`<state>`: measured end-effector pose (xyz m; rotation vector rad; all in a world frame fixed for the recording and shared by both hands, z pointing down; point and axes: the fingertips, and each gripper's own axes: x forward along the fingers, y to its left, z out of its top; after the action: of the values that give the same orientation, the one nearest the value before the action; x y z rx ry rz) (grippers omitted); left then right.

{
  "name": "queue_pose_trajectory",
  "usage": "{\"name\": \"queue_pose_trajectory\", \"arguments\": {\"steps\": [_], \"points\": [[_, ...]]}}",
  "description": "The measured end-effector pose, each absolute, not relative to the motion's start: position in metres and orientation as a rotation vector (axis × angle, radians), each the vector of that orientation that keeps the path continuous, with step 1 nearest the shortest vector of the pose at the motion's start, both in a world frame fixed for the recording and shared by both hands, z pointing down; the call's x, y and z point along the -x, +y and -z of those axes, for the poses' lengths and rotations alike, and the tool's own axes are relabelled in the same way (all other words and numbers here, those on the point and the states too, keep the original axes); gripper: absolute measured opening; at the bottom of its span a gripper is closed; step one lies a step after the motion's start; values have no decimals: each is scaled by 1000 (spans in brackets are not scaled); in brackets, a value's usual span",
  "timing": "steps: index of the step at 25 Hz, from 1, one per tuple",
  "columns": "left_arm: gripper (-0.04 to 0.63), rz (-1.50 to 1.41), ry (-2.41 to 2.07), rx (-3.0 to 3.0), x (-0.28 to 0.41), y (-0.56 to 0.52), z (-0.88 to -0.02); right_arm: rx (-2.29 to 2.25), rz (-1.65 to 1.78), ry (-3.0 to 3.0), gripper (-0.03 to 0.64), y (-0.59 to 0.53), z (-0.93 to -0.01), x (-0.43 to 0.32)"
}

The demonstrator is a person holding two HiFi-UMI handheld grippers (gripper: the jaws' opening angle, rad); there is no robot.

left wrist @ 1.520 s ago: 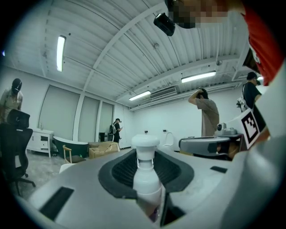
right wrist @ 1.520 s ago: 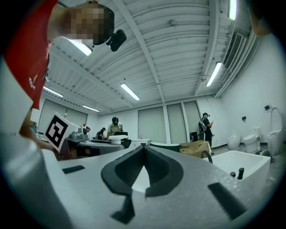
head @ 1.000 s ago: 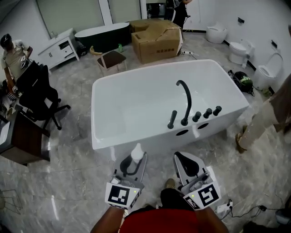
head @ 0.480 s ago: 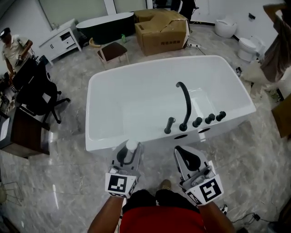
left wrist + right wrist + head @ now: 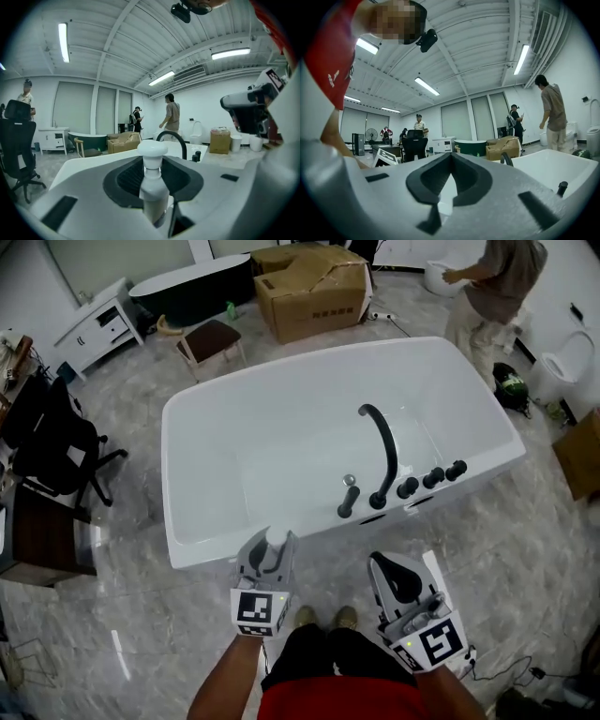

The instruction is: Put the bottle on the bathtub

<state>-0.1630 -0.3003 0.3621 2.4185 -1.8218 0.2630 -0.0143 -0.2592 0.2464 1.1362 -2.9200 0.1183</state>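
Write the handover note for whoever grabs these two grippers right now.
Left gripper: shut on the white bottle, which stands upright between the jaws, cap on top.
Right gripper: jaws together, nothing in them, held low beside the left one.
Bathtub: white, directly ahead. Its black faucet and knobs are on the near rim, to the right.
Done: the bottle is picked up and brought to the tub's near rim.
Left: set the bottle down on the rim, probably on the bare stretch left of the faucet. Then open the left jaws and pull back.
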Motion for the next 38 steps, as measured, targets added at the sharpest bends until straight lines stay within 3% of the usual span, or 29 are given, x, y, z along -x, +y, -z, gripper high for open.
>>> {"name": "queue_pose_trajectory", "arguments": {"steps": [19, 34, 38], "points": [[107, -408, -1658, -2398, 183, -374, -497, -1285, -177, -2708, 3, -290, -300, 18], [107, -444, -1627, -2446, 172, -367, -509, -1266, -203, -2725, 4, -298, -306, 25], [176, -451, -1610, -2448, 168, -363, -510, -1261, -206, -2729, 4, -298, -305, 23]]}}
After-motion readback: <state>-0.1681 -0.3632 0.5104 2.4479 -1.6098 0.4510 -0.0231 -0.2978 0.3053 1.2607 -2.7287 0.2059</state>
